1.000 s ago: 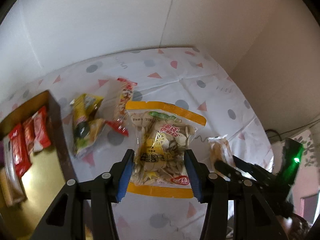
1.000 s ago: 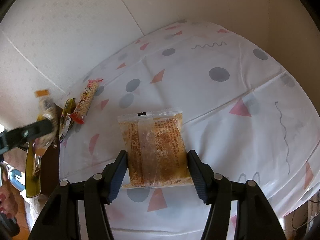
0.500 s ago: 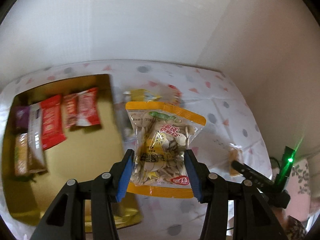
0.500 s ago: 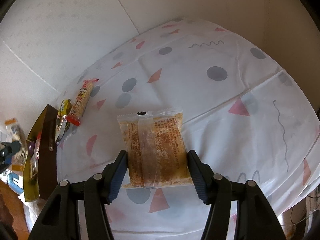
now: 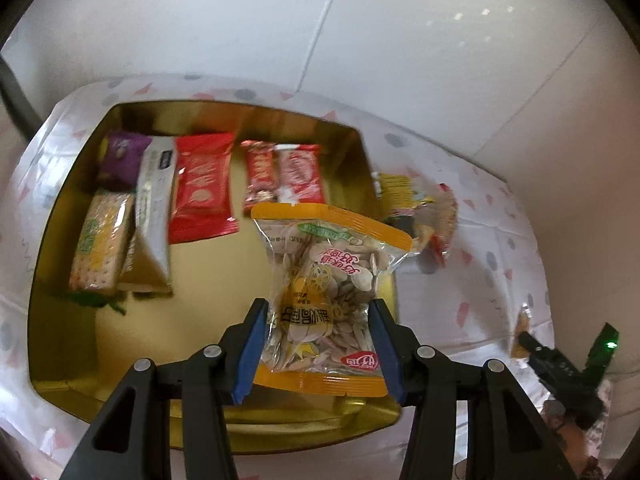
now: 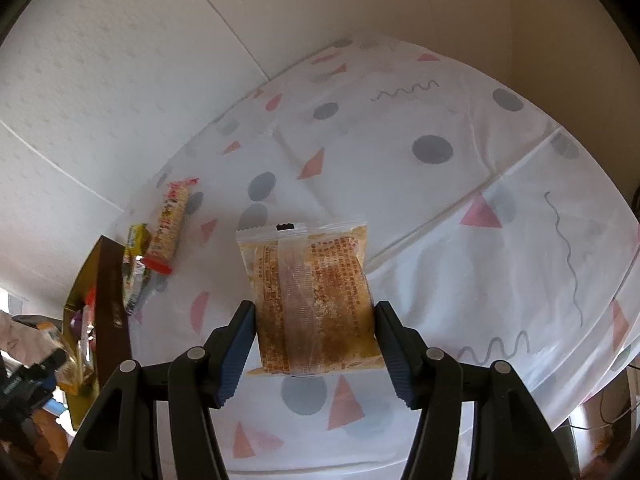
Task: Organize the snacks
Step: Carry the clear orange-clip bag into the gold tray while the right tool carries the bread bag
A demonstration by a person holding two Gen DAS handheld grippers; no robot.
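My left gripper (image 5: 318, 334) is shut on an orange-edged bag of seeds (image 5: 328, 280) and holds it above the right part of a gold tray (image 5: 60, 240). The tray holds several snacks: red packets (image 5: 202, 188), a purple packet (image 5: 120, 156), a cracker pack (image 5: 100, 240). My right gripper (image 6: 314, 340) is shut on a clear bag of brown snack (image 6: 312, 296) above the patterned tablecloth (image 6: 460, 200). The tray's edge (image 6: 114, 300) shows at the left of the right wrist view.
A yellow packet (image 5: 400, 196) and a red-ended cracker stick (image 5: 442, 216) lie on the cloth right of the tray; they also show in the right wrist view (image 6: 170, 224). White walls stand behind the table. The right gripper shows at far right (image 5: 560, 372).
My left gripper has swung left with the seed bag, from above the cloth to above the gold tray. My right gripper has stayed almost still with its bag.
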